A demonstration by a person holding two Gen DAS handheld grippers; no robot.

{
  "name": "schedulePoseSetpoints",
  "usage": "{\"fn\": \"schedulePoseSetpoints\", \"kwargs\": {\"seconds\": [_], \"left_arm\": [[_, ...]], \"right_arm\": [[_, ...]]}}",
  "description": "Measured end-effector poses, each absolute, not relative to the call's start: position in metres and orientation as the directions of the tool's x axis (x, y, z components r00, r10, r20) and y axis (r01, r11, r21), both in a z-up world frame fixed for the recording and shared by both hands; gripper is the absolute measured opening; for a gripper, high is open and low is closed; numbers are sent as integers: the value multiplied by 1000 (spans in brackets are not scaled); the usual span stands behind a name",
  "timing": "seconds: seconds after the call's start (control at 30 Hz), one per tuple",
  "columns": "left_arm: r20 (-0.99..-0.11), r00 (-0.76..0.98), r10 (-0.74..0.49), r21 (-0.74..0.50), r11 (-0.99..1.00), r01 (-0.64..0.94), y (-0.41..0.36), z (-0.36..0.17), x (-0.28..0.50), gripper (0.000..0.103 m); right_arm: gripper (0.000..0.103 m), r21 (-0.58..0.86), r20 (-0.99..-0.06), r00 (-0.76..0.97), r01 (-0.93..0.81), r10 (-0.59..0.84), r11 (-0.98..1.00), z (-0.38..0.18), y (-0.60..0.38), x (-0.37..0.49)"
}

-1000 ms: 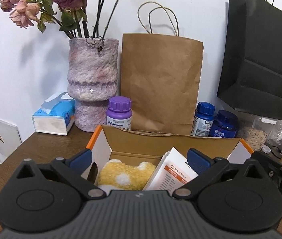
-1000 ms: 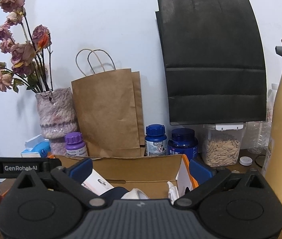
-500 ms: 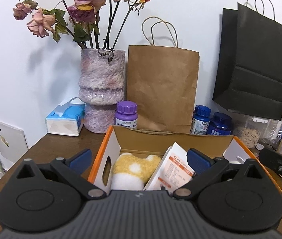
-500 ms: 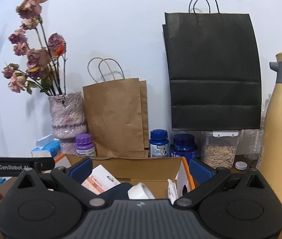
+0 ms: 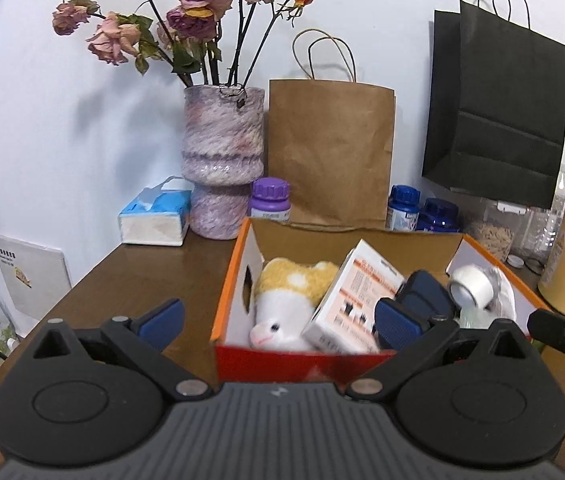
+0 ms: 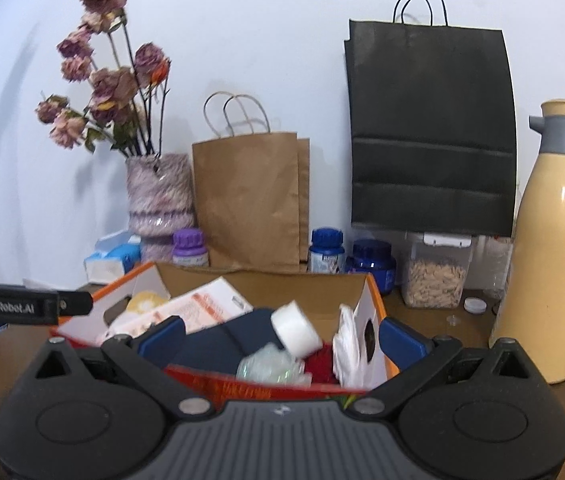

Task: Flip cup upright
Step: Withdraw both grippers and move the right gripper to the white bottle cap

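Small white plastic cup point(image 6: 296, 333) lying tilted in orange cardboard box point(image 6: 378, 312); flip not begun. Both claws, left point(image 5: 278, 316) & right point(image 6: 282, 334), gaping wide, holding nothing.

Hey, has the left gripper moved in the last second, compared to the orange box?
Yes. The left gripper has pulled back and risen: the orange box now sits farther off, its red front wall and the plush toy showing.

your way into the box point(image 5: 229, 300) is from above, since its top is open. inside, the plush toy point(image 5: 286, 296), white carton point(image 5: 356, 300) and dark pouch point(image 6: 218, 344) crowd the white cup point(image 6: 296, 330). the bare table point(image 5: 154, 280) left of the box is free. behind, the vase point(image 5: 222, 160), paper bags point(image 5: 330, 152) and bottles point(image 6: 324, 250) block the wall side; the flask point(image 6: 550, 248) blocks the right.
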State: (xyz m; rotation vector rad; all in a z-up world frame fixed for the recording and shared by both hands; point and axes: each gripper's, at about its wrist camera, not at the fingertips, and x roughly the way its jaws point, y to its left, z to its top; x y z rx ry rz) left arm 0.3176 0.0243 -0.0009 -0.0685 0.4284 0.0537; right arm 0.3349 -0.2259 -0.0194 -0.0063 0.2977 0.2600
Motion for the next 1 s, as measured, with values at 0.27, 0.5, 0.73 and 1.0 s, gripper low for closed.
{"fn": "schedulePoseSetpoints", "kwargs": {"seconds": [0.27, 0.5, 0.73, 1.0], "left_arm": [[-459, 887, 47, -29, 997, -68, 31, -16, 287, 103], [-488, 871, 54, -16, 997, -71, 35, -27, 261, 103], [-538, 841, 45, -29, 997, -72, 45, -41, 243, 103], [-541, 839, 50, -44, 995, -87, 51, -42, 241, 103]], "right_arm": [[103, 14, -359, 899, -265, 252, 964, -40, -227, 306], [103, 25, -428, 860, -295, 277, 955, -56, -231, 285], [103, -12, -511, 811, -338, 285, 941, -74, -213, 274], [103, -14, -599, 763, -315, 244, 949, -88, -193, 291]]}}
